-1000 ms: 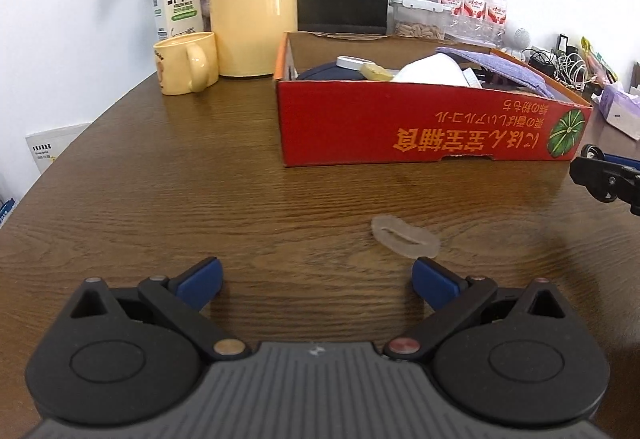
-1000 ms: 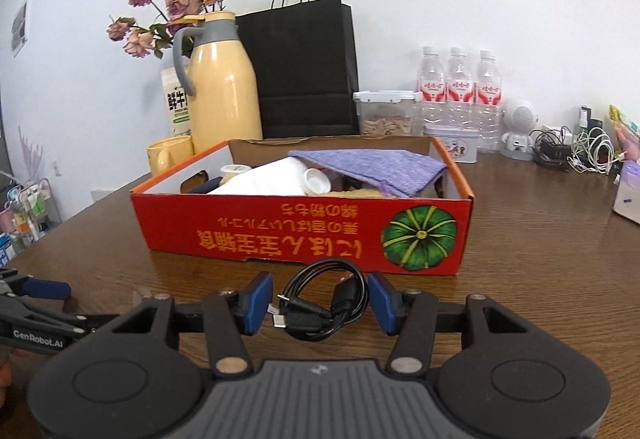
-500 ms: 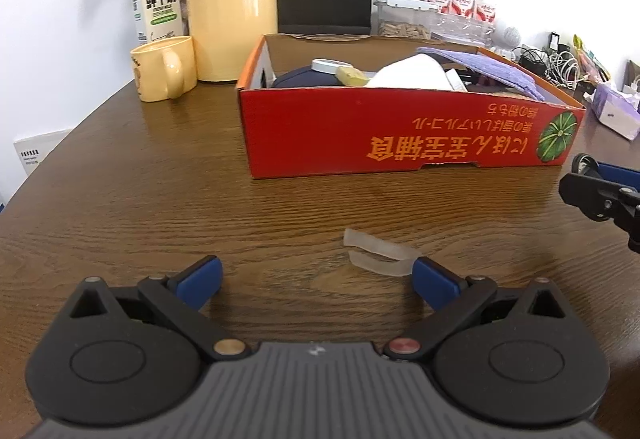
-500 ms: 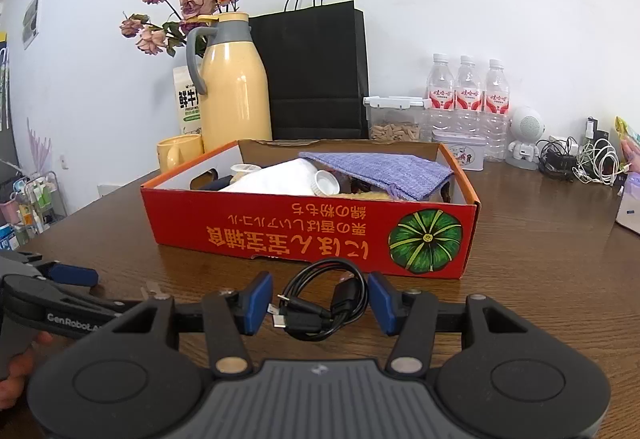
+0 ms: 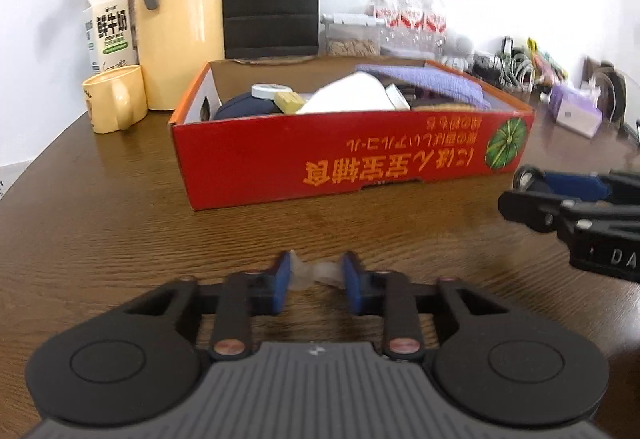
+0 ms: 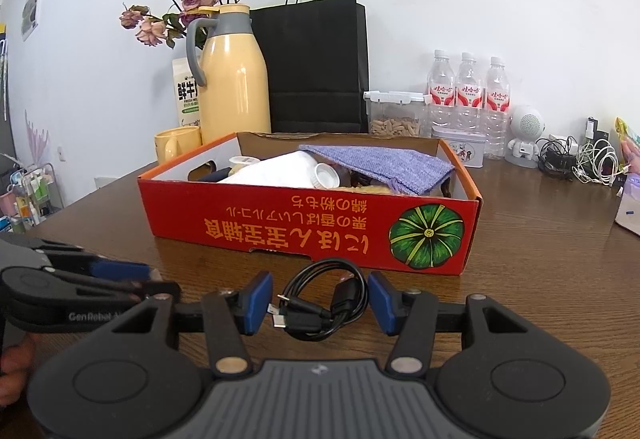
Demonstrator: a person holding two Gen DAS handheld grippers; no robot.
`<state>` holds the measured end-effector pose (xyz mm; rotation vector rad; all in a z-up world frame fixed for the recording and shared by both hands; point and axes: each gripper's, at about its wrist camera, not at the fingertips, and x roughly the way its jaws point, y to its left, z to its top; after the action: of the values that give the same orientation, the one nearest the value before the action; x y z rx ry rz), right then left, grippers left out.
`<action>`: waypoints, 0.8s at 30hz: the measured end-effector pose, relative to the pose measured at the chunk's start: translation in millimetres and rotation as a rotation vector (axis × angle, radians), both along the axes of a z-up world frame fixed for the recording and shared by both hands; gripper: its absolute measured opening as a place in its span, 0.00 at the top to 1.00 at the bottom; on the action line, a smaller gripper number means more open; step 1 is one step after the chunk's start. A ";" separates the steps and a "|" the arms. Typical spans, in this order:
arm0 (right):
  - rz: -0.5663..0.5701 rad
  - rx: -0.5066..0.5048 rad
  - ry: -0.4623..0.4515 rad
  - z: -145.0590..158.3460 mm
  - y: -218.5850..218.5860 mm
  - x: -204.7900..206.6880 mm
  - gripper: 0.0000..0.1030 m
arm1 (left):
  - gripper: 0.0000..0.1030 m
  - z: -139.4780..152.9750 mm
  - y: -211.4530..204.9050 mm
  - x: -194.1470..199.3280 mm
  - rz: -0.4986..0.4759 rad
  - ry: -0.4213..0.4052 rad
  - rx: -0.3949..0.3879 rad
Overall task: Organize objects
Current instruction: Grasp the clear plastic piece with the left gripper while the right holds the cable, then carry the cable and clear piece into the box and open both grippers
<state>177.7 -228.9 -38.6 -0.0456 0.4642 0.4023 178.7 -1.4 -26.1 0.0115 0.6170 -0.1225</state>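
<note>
Low, left gripper (image 5: 314, 281) closing around clear piece (image 5: 310, 273)

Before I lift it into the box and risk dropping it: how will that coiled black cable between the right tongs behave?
The coiled black cable looks loose and untied, so it will probably sag and partly uncoil. Its plug ends stick out, so they may dangle or snag the red box rim. It looks light; the right tongs should manage.

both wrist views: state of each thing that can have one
left gripper: closing on the clear plastic piece
right gripper: around the coiled black cable, part open
red box: open, filled
yellow jug: lid on
water bottles: capped, upright
</note>
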 end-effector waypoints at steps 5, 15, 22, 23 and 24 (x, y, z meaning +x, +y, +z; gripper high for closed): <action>0.001 0.003 -0.003 0.0 0.0 -0.4 0.50 | 0.94 1.9 4.6 -3.9 0.029 -0.012 -0.039; 0.006 0.005 -0.008 0.4 0.6 -1.7 0.50 | 0.94 15.2 10.5 -11.1 0.047 -0.075 -0.061; 0.074 -0.007 -0.060 8.9 8.7 -8.9 0.50 | 0.94 47.4 8.8 -13.7 0.027 -0.160 -0.060; 0.084 -0.014 -0.068 11.1 10.7 -9.6 0.50 | 0.94 52.9 7.0 -11.9 0.028 -0.177 -0.051; 0.094 -0.024 -0.078 14.2 13.3 -9.7 0.50 | 0.94 58.3 5.9 -9.2 0.028 -0.193 -0.047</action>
<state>168.0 -215.5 -24.4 -0.1066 0.3914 0.4856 169.5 4.5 32.3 -0.0305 0.4210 -0.1076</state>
